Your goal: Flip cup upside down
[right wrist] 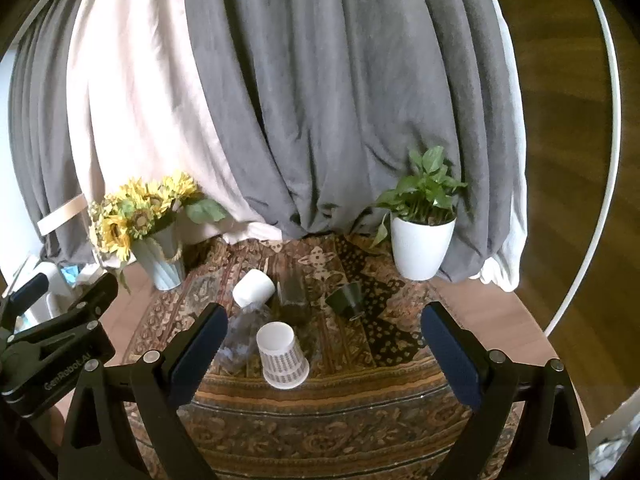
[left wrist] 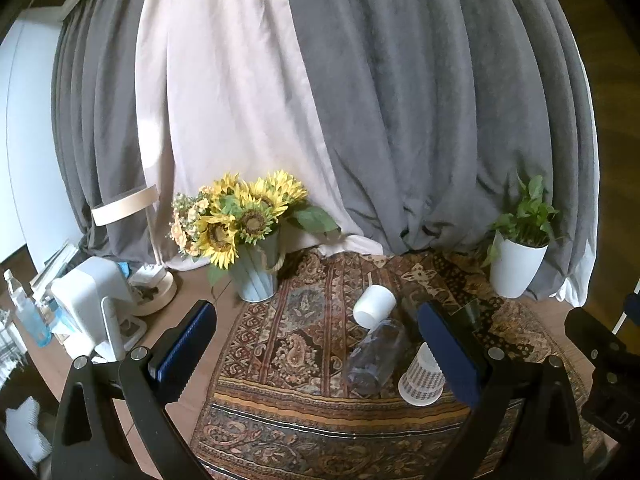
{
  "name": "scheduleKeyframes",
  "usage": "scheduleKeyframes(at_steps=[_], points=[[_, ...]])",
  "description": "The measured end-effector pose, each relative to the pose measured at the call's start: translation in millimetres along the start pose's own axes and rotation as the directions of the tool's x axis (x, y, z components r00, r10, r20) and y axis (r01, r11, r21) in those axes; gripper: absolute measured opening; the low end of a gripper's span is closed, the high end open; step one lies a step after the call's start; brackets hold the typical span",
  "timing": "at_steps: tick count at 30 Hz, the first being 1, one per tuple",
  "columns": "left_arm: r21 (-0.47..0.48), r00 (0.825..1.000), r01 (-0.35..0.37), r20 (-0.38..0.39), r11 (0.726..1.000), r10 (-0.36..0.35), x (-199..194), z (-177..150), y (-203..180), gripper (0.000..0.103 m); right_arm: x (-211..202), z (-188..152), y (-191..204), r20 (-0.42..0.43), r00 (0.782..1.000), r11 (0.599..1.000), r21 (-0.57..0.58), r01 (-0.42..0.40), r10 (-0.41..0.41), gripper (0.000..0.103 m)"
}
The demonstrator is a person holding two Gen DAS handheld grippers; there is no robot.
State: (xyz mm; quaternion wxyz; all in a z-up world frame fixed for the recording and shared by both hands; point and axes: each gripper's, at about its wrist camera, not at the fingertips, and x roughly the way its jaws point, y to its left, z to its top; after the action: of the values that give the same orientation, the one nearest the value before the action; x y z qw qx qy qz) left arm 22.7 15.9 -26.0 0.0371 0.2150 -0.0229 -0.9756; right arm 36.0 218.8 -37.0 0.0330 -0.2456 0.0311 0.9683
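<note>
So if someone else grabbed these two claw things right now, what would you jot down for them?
Left claw: open, empty, hovering over the rug.
Right claw: open, empty, also hovering.
On the patterned rug: the patterned paper cup already stands upside down, nearest the claws. The white cup and the clear plastic cup lie on their sides just behind it. A dark glass stands beside them; which way up is unclear. A dark cup lies tipped to the right.
Done: paper cup flipped, apparently.
Left: probably the cups lying on their sides; nothing is gripped yet.
</note>
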Motion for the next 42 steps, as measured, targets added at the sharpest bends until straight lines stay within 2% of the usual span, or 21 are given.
scheduleKeyframes(at_steps=[42], points=[[0.001, 1.000, -0.009, 0.030, 1.000, 0.009, -5.3, 7.0, 3.8, 0.103, -2.4, 2.1, 6.7, 0.027, 1.000, 1.000, -0.012, -0.016, 0.016, 0.098]])
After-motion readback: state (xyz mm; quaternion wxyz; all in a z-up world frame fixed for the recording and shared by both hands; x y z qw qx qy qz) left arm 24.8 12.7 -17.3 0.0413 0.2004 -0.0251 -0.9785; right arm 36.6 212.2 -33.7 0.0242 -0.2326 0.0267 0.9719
